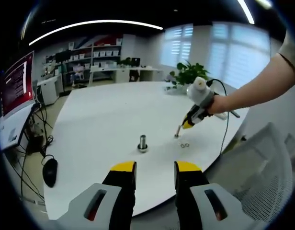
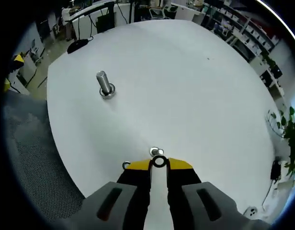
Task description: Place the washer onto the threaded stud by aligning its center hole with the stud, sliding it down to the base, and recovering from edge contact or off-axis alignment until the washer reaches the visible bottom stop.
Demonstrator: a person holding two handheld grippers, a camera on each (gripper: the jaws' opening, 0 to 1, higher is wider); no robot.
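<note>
1. Stud [image 2: 105, 84]: upright on the white table [image 2: 195, 76], a ring at its base.
2. Washer [image 2: 159, 161]: well apart from the stud, pinched by its rim at the right gripper [image 2: 159, 164] tips; spare washers [image 1: 185, 144] lie just beside.
3. Handling, judged: light, rigid, slick metal; hold the outer edge, keeping the hole free.
4. Left gripper [image 1: 154, 167]: jaws apart, empty, short of the stud.

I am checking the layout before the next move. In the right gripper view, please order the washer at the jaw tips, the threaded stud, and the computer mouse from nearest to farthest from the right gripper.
1. Washer: between the tips of the right gripper.
2. Threaded stud: upright on the white table, up and left.
3. Computer mouse: beyond the table's far left edge.
</note>
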